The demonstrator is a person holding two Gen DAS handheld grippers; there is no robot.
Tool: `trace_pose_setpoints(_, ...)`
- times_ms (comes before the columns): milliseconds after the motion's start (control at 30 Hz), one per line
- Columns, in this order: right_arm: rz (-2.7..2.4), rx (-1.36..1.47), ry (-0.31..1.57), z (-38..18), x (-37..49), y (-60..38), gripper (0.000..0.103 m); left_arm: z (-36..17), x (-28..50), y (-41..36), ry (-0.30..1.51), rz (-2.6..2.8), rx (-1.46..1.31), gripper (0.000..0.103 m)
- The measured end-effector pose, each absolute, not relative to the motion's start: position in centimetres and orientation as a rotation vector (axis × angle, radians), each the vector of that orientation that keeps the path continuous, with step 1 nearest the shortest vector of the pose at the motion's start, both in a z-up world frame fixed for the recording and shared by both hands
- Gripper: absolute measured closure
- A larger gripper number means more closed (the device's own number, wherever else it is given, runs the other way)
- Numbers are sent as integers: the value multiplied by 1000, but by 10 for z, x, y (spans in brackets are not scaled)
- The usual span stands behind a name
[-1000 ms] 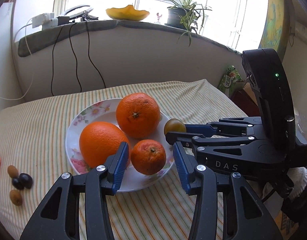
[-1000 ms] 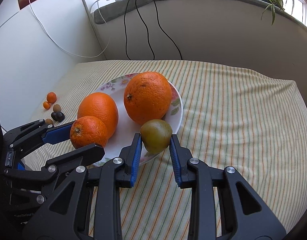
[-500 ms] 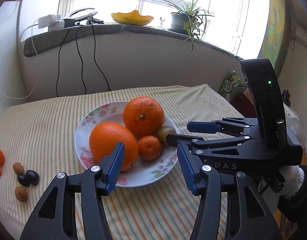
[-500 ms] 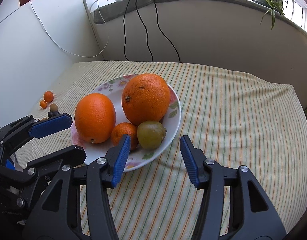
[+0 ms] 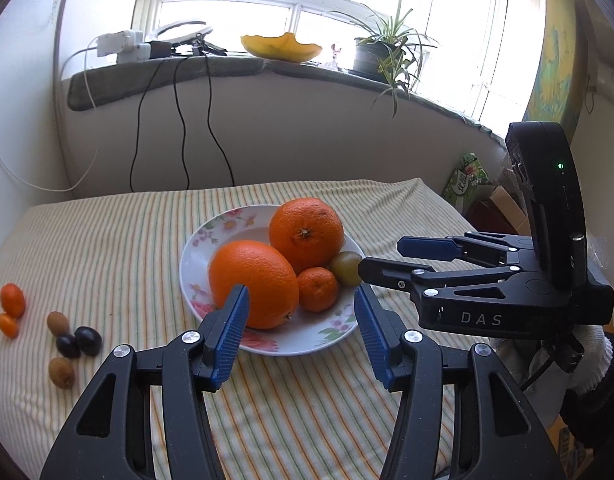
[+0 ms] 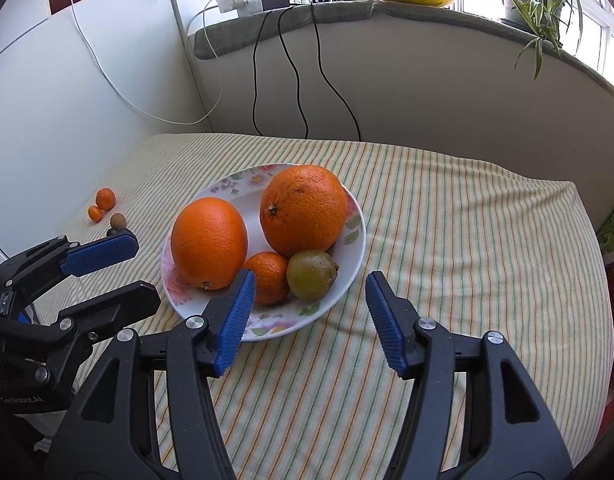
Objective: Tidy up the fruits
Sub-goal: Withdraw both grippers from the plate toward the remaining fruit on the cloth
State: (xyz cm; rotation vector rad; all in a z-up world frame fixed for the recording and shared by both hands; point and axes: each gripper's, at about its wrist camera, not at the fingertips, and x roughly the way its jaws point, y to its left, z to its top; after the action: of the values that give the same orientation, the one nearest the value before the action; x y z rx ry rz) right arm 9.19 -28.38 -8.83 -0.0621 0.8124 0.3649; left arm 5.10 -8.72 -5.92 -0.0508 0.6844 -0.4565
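A flowered white plate [image 5: 227,224] [image 6: 357,236] on the striped cloth holds two big oranges [image 5: 253,282] [image 6: 303,210], a small tangerine [image 5: 318,289] [image 6: 269,276] and a green kiwi [image 5: 345,267] [image 6: 311,275]. My left gripper [image 5: 301,332] is open and empty, just in front of the plate. My right gripper [image 6: 309,320] is open and empty, near the plate's front rim; it also shows in the left wrist view [image 5: 387,258] to the right of the kiwi.
Small fruits lie on the cloth at the left: two little orange ones [image 5: 11,306] [image 6: 103,202], brown ones [image 5: 58,322] and dark ones [image 5: 81,340]. A wall and a windowsill with cables, a yellow bowl [image 5: 281,48] and a potted plant [image 5: 381,58] stand behind.
Both grippers have pulled back from the plate. The right one opened and let go of the kiwi, which now lies on the plate beside the tangerine.
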Motion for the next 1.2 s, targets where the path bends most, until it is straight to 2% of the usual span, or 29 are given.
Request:
trace_pose_setpoints(400, 429, -117, 745, -71, 77, -251, 39, -60, 38, -39, 677, -366, -84, 49)
trace_pose_setpoints(533, 452, -151, 726, -69, 73, -236, 30, -64, 34, -17, 678, -312, -92, 49)
trace_pose_setpoints(1200, 641, -272, 762, -72, 79, -155, 30, -94, 27, 79, 732, -89, -185, 50)
